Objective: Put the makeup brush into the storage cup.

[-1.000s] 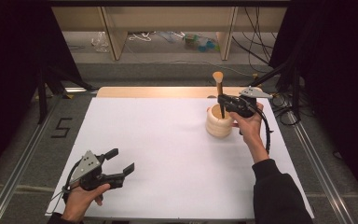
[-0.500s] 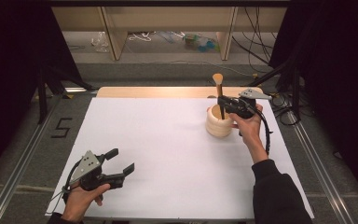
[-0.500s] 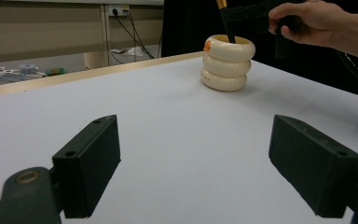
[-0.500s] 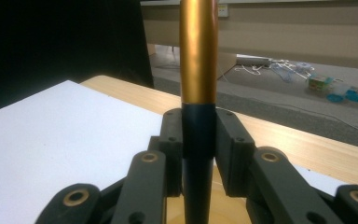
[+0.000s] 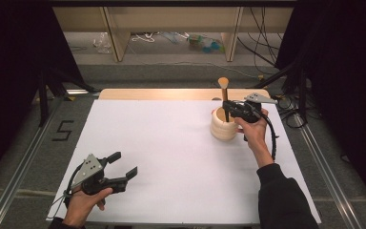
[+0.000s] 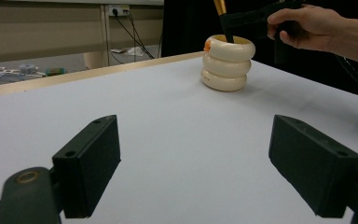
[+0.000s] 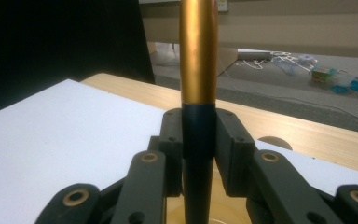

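Right of centre in the high view, the right gripper [image 5: 227, 106] has its jaws clamped on the dark handle of an upright brush with a gold ferrule [image 7: 198, 56], whose lower end stands inside the cream ribbed ring-stacked holder [image 5: 223, 127] on the white table sheet [image 5: 171, 143]. At lower left, the left gripper [image 5: 124, 164] rests with jaws spread wide, holding nothing, well apart from the holder.
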Tool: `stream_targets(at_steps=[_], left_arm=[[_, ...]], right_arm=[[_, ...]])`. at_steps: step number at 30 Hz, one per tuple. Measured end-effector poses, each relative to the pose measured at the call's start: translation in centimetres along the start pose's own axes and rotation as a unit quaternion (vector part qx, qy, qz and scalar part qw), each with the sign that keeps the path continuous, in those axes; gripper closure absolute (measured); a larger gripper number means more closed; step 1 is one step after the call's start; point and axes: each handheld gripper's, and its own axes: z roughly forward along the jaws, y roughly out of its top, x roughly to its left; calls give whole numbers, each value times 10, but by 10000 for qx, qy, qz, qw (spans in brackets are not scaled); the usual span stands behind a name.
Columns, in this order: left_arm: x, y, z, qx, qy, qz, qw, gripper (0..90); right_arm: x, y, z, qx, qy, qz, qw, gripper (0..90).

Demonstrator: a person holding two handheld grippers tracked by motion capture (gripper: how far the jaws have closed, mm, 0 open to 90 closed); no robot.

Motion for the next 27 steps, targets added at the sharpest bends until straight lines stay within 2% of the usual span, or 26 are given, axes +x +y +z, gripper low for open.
stream_targets(at_steps=[1,2,3,4,5,10,14,16,17,18,19,21,22,24,25,27], left_arm=[[0,0,-1,40,31,9,10000,165],[0,0,-1,34,16,10,10000,165],[0,0,-1,32,29,0,10000,165],[0,0,-1,32,27,3,10000,165],[0,0,-1,34,28,3,10000,165],[0,0,0,32,7,33,10000,165],[0,0,-1,33,29,2,10000,165],[0,0,-1,30,24,4,10000,165],[0,0,-1,28,21,7,10000,165],[0,1,-1,27,1,32,10000,165],[0,1,-1,28,15,16,10000,165],[0,1,-1,21,20,-1,10000,165],[0,1,-1,19,22,2,10000,165],[0,1,-1,20,25,-1,10000,165],[0,1,-1,27,26,6,10000,165],[0,1,-1,26,5,37,10000,165]], right_arm=[[0,-1,1,-10,-36,-43,10000,745],[1,-2,1,13,55,10,10000,745],[1,-2,2,-26,45,23,10000,744],[1,-3,2,-45,-3,-53,10000,745],[1,-2,1,35,-30,-60,10000,744],[2,-3,1,74,-5,-17,10000,744],[1,-5,2,49,-58,-123,9999,743],[3,-6,1,138,2,21,9999,743],[3,-7,2,99,-8,-19,9999,742],[2,-7,1,189,-34,-55,9998,738],[1,-8,1,189,-91,-113,9997,702],[1,-8,0,161,-142,12,9998,604],[1,-7,-1,280,-128,98,9995,579],[-1,-6,-4,159,-173,27,9997,549],[1,-4,-6,189,-170,71,9997,531],[1,-1,-9,62,-166,77,9998,481]])
